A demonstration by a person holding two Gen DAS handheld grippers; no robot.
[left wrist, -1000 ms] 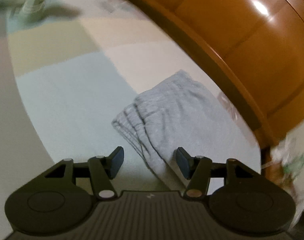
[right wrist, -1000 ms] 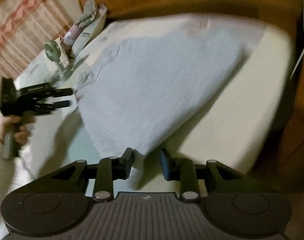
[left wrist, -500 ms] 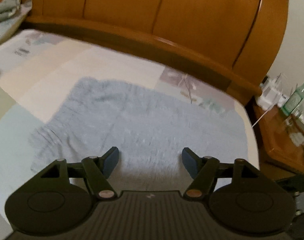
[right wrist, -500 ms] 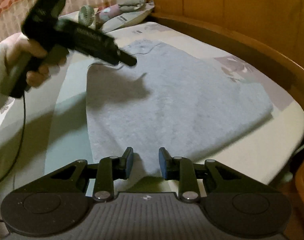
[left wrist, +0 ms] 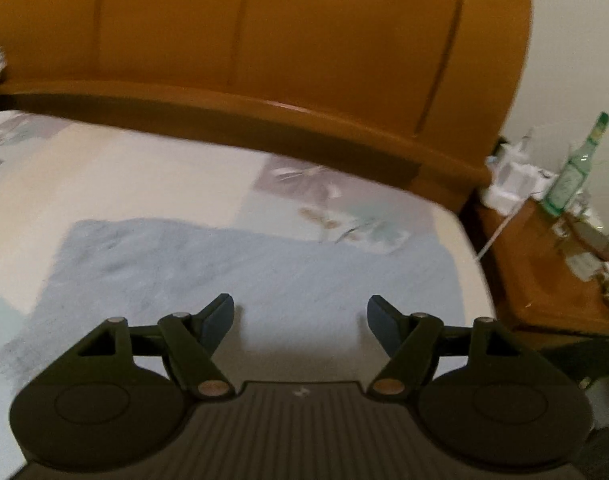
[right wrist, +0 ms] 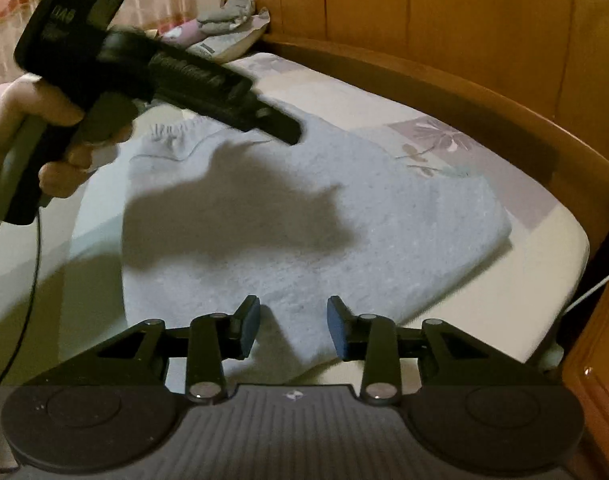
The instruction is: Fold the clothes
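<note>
Presently, the light blue garment (right wrist: 304, 216) lies flat on the bed (right wrist: 544, 248); left gripper (left wrist: 300, 316) and right gripper (right wrist: 293, 320), at 6 o'clock, both gape, holding nothing.

White lettering "DAS" or "DA8" (right wrist: 61, 14) on the black housing of the left gripper (right wrist: 282, 130), seen in the right wrist view; last character uncertain, a smaller line beneath it too blurred to read. Raised or printed lettering along the barrel of the same gripper, smeared by motion, illegible. Small pale emblem (left wrist: 298, 392) on the ribbed body in the left wrist view, and the same emblem (right wrist: 293, 394) in the right wrist view: a mark, not readable text. Green bottle (left wrist: 572, 176) on the bedside stand with a pale label, print too small and blurred to read.
</note>
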